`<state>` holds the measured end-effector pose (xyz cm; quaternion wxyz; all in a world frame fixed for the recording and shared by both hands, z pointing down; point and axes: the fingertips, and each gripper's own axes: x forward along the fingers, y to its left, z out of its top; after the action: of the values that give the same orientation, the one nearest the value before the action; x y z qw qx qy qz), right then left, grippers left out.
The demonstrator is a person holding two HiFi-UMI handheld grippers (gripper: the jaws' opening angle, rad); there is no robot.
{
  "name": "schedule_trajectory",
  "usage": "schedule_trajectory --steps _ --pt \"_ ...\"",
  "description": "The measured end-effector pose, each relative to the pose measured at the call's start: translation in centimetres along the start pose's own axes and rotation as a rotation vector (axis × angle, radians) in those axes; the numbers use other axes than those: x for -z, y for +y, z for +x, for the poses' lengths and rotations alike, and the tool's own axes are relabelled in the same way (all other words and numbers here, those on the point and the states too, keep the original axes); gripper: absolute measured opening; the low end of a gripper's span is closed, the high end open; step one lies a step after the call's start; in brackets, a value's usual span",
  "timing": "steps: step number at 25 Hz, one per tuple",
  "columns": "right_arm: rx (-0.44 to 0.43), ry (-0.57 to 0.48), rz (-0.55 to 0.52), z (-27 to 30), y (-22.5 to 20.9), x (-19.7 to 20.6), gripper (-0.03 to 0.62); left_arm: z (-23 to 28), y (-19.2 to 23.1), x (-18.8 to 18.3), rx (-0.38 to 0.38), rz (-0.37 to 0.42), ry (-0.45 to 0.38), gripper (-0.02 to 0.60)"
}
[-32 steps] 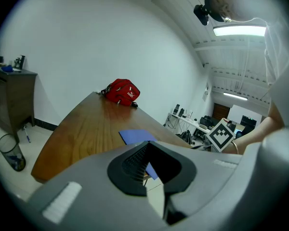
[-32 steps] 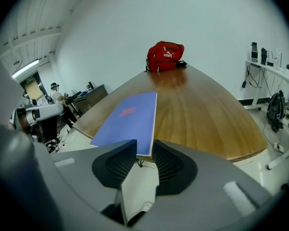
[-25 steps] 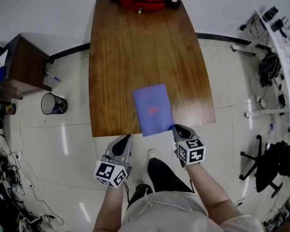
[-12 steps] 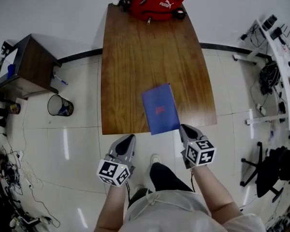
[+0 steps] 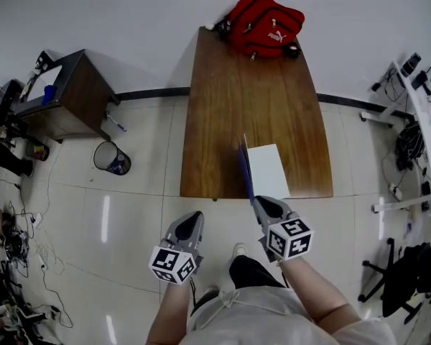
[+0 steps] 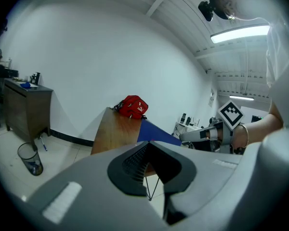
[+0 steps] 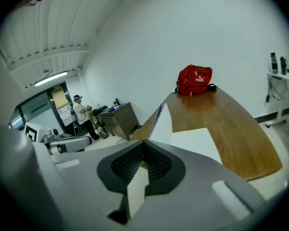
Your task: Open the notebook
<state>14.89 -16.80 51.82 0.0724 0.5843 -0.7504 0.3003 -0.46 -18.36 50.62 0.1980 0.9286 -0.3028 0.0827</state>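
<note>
The notebook lies at the near edge of the wooden table (image 5: 230, 121). Its blue cover (image 5: 243, 167) stands almost upright, and a white page (image 5: 267, 169) lies bare to its right. My right gripper (image 5: 262, 205) is shut on the cover's near edge. In the right gripper view the cover (image 7: 159, 121) runs edge-on from between the jaws of the right gripper (image 7: 139, 174), with the white page (image 7: 195, 141) beside it. My left gripper (image 5: 189, 225) hangs over the floor, left of the notebook and short of the table, shut and holding nothing. In the left gripper view the blue cover (image 6: 156, 133) rises past the left gripper (image 6: 151, 165).
A red bag (image 5: 266, 24) sits at the table's far end. A dark side cabinet (image 5: 72, 95) and a wire bin (image 5: 113, 157) stand on the floor to the left. Desks and cables line the right side. A person stands far off in the right gripper view.
The cover lay flat and shut; the right gripper closed on its near edge and rose, swinging it upright and baring the white page. The left gripper drifted slightly up and away.
</note>
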Motion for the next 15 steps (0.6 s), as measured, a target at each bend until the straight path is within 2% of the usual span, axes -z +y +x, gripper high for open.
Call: schedule_trajectory --steps 5,9,15 --pt "-0.084 0.049 -0.044 3.5 4.3 1.3 0.011 -2.8 1.7 0.3 -0.064 -0.006 -0.002 0.005" --pt "-0.140 0.090 -0.031 6.1 6.1 3.1 0.012 -4.1 2.6 0.8 -0.125 0.005 -0.002 0.005" --pt "-0.221 0.140 0.022 10.4 7.4 6.0 0.014 -5.2 5.5 2.7 -0.215 -0.072 -0.012 0.005"
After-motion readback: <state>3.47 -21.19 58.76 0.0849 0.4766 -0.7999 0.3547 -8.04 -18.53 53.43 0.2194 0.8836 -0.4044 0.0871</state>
